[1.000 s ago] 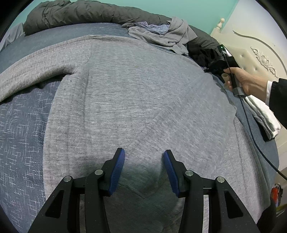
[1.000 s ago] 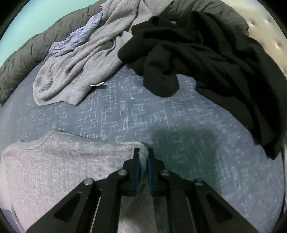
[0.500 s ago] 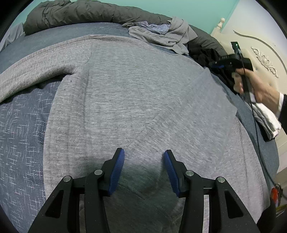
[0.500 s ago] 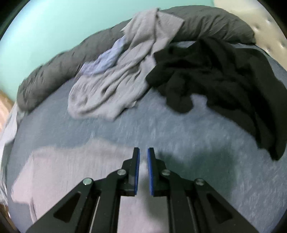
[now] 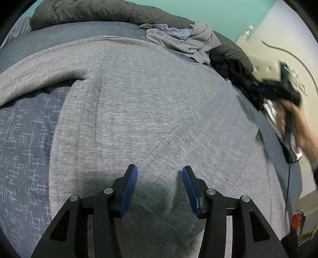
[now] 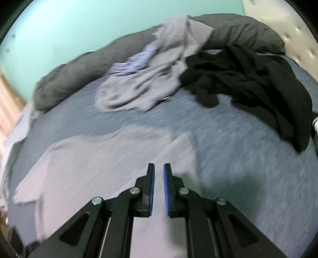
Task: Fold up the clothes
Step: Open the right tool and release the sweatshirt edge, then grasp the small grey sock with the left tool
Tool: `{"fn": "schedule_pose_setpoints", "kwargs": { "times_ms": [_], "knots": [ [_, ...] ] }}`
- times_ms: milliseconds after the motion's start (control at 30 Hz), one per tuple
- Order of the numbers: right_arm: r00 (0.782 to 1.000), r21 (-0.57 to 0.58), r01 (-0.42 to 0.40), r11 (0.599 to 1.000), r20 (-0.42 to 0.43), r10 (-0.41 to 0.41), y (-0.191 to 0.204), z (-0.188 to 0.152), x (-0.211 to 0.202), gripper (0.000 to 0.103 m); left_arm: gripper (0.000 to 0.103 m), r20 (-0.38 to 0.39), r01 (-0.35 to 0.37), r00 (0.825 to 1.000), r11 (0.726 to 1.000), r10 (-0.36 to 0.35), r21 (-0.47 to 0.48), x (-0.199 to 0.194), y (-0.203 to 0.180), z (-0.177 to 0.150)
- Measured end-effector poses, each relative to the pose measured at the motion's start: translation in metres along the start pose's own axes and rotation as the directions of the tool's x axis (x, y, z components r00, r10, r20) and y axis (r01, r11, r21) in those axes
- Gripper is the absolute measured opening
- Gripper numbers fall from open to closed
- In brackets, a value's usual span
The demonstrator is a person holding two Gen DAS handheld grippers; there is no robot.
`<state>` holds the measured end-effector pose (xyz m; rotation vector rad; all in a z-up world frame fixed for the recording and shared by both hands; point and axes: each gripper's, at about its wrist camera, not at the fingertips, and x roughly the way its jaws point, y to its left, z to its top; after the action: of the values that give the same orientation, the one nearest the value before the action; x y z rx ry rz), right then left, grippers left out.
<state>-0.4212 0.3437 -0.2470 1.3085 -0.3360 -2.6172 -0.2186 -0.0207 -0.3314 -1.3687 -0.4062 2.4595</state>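
Note:
A large grey sweater lies spread flat on the blue bed sheet, one sleeve stretched out to the left. My left gripper is open low over the sweater's near part, with only flat cloth between its blue pads. In the right wrist view the sweater lies below my right gripper, which is raised above its right corner. Its jaws are almost together with a slim empty gap. From the left wrist view the right gripper shows blurred at the bed's right side, held by a hand.
A crumpled heap of grey and light-blue clothes and a black garment lie at the far side of the bed. A dark grey duvet runs along the back. White folded cloth sits by the cream headboard.
My right gripper let go of the sweater's corner, which now lies flat, and rose up and back from the bed. The left gripper has stayed in place, open.

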Motion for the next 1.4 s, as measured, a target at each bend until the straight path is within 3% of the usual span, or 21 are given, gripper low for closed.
{"fn": "schedule_pose_setpoints", "kwargs": {
  "times_ms": [167, 233, 400, 533, 700, 833, 900, 1000, 1267, 1400],
  "knots": [
    [0.987, 0.040, -0.161, 0.986, 0.003, 0.161, 0.028, -0.072, -0.048, 0.010, 0.058, 0.040, -0.006, 0.999, 0.997, 0.009, -0.074, -0.030, 0.011, -0.001],
    [0.982, 0.051, -0.188, 0.981, -0.006, 0.189, 0.034, -0.102, -0.061, 0.021, 0.059, 0.053, -0.012, 0.998, 0.994, 0.018, -0.112, -0.046, 0.020, -0.001],
    [0.976, 0.038, -0.218, 0.975, -0.014, 0.219, 0.049, -0.155, -0.091, 0.028, 0.062, 0.074, -0.076, 0.993, 0.981, 0.091, -0.180, -0.095, 0.052, 0.004],
    [0.959, 0.086, -0.284, 0.955, 0.004, 0.284, 0.057, -0.180, -0.100, 0.045, 0.063, 0.076, -0.141, 0.983, 0.956, 0.165, -0.256, -0.130, 0.094, 0.011],
    [0.944, 0.076, -0.330, 0.941, 0.013, 0.330, 0.073, -0.194, -0.101, 0.046, 0.064, 0.051, -0.231, 0.961, 0.894, 0.270, -0.384, -0.162, 0.170, 0.014],
    [0.940, 0.059, -0.341, 0.938, 0.004, 0.342, 0.082, -0.198, -0.096, 0.047, 0.074, 0.036, -0.308, 0.928, 0.818, 0.371, -0.486, -0.183, 0.225, 0.013],
    [0.940, 0.055, -0.340, 0.939, -0.005, 0.341, 0.085, -0.200, -0.091, 0.052, 0.074, 0.026, -0.344, 0.908, 0.779, 0.418, -0.524, -0.192, 0.250, 0.013],
    [0.946, 0.057, -0.322, 0.945, -0.025, 0.324, 0.085, -0.201, -0.081, 0.056, 0.074, 0.012, -0.382, 0.885, 0.742, 0.465, -0.551, -0.197, 0.280, 0.017],
    [0.958, 0.096, -0.278, 0.956, -0.040, 0.282, 0.081, -0.200, -0.061, 0.062, 0.078, 0.040, -0.374, 0.848, 0.650, 0.529, -0.662, -0.202, 0.349, 0.030],
    [0.962, 0.086, -0.265, 0.960, -0.044, 0.270, 0.085, -0.200, -0.058, 0.062, 0.078, 0.049, -0.336, 0.843, 0.597, 0.535, -0.729, -0.209, 0.383, 0.022]
  ]
}}
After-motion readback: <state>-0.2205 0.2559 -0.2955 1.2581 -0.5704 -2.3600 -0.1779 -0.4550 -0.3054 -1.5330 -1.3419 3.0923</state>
